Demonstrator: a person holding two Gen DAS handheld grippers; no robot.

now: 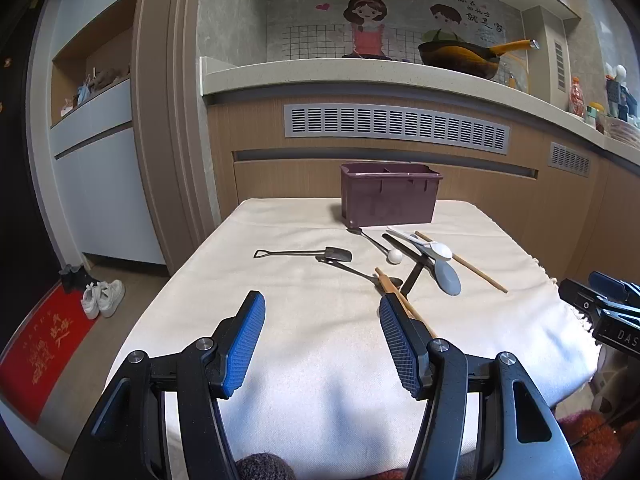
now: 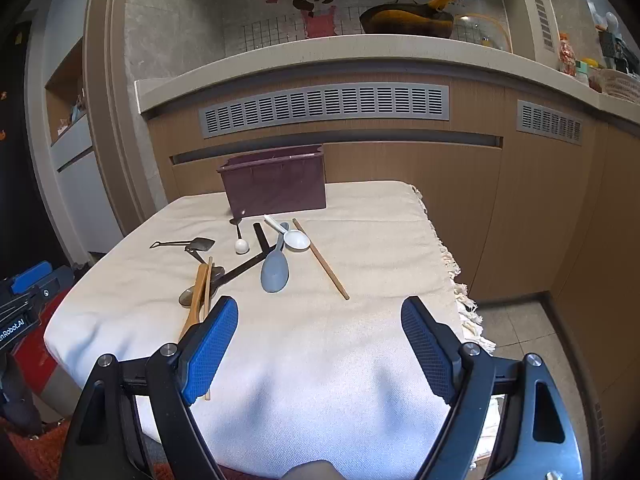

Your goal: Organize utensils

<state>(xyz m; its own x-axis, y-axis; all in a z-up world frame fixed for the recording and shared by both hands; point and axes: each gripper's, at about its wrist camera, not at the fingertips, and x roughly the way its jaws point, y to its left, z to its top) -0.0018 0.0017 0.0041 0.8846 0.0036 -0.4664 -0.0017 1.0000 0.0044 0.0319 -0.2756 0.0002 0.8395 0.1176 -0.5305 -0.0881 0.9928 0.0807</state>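
**Nothing sorted yet: every utensil lies loose on the cloth**

From where I stand, the job looks barely begun. The maroon bin (image 1: 390, 196) sits at the far end of the tabletop (image 1: 280, 340), and as far as I can see over its rim nothing stands in it (its inside is mostly hidden from both views). All the utensils lie on the cream cloth in front of it: a small dark shovel-shaped spoon (image 1: 304, 254) off to the left on its own, a dark spoon with a white ball end (image 1: 374, 243), a white spoon (image 2: 294, 238) overlapping the grey rice paddle (image 2: 275, 270), a lone wooden chopstick (image 2: 320, 258) to the right, and a wooden spoon (image 2: 196, 298) lying across dark pieces nearer the front.

The left tongs (image 1: 322, 346) hang wide open above the near cloth, gripping nothing. The right tongs (image 2: 318, 350) are likewise spread wide and empty.

I'd judge everything is left to do: each piece needs lifting and dropping into the bin.
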